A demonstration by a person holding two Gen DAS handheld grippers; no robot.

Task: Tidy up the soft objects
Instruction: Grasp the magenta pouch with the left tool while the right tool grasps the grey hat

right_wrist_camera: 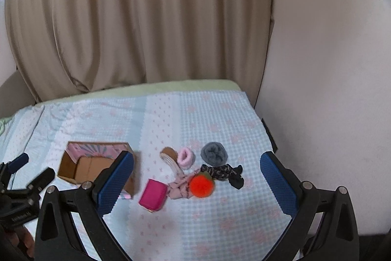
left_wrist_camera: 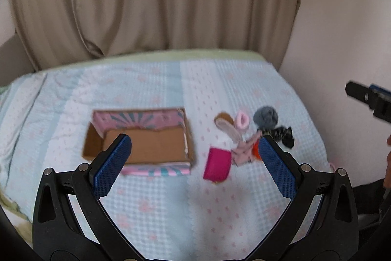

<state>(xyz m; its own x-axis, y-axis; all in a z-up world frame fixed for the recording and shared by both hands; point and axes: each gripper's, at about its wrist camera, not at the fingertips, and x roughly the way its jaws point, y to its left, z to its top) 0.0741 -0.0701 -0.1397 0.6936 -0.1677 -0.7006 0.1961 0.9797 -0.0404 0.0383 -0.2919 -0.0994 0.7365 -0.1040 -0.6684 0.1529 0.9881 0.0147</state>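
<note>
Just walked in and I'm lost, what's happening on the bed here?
A person holds two grippers above a bed, both open and empty. The left gripper and right gripper hover over a cluster of soft items: a magenta pouch, orange pompom, grey scrunchie and pink scrunchie. The cardboard box to the left looks empty; nothing is sorted yet.

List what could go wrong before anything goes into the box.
1. The pink cloth, orange pompom and dark scrunchie overlap, so one grasp may drag several along.
2. The box is light, open cardboard on a soft bedspread; a bump from the left gripper may shift it.
3. The right gripper hangs high above the pile.
</note>
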